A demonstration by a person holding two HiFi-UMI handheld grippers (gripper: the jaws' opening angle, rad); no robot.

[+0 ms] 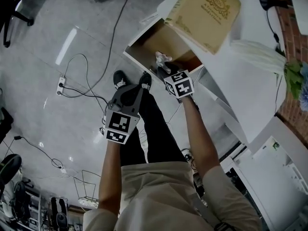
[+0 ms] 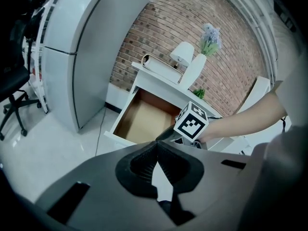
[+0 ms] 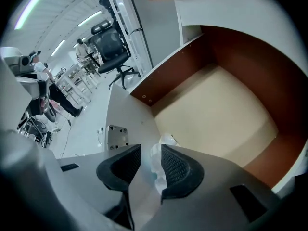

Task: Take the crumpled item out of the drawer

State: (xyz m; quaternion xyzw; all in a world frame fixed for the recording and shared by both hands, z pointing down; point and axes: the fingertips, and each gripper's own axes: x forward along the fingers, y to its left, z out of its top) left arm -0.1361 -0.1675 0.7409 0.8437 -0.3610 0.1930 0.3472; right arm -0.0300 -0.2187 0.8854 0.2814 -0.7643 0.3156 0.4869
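Right claw astride item in drawer

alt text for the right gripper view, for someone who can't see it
The right gripper points down into an open drawer, with a crumpled white item between its parted fingers. An office chair stands on the floor beyond.

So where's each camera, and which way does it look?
Head view: on the head, looking steeply down at the open drawer; arms, legs show.
Left gripper view: on left tongs, facing the drawer; right arm shows.
Right gripper view: on right tongs, looking down into it at the crumpled item.
All share the drawer.
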